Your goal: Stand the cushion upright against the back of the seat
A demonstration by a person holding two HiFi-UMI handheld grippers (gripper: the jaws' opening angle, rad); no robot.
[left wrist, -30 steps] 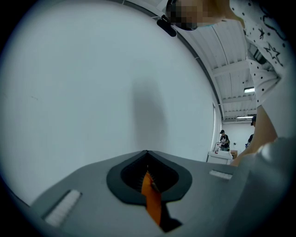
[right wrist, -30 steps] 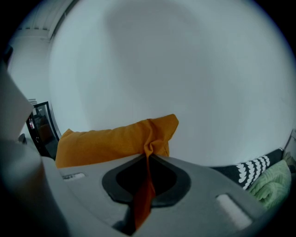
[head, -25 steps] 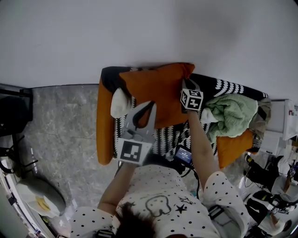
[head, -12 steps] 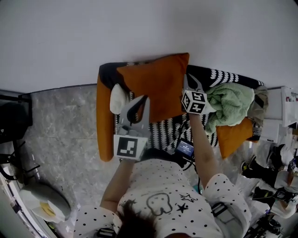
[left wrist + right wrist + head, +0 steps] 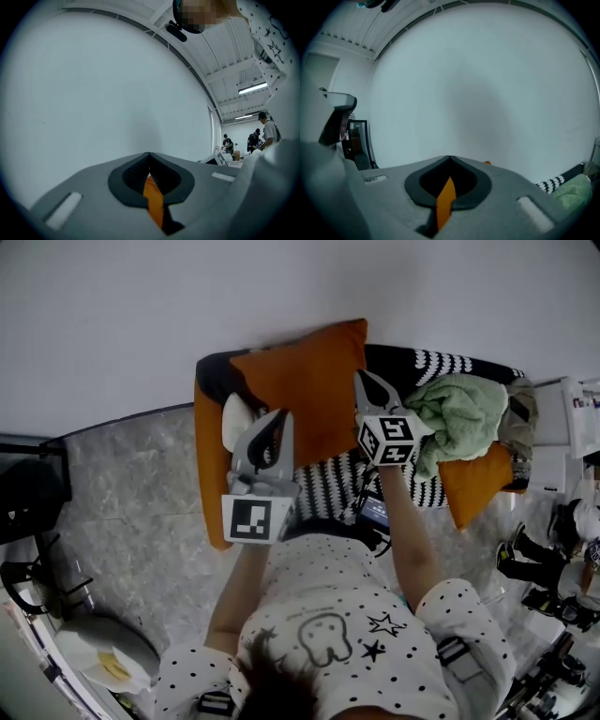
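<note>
One orange cushion [image 5: 305, 381] is held at upper centre, over the seat [image 5: 208, 474]. Two grippers are clenched on its fabric: left gripper [image 5: 279, 416], right gripper [image 5: 362, 377].

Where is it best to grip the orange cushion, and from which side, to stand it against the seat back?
Pinch the orange cushion at its thin side edges, coming from the front of the seat: it is wide and flat, and the left gripper and right gripper are shut there.
</note>
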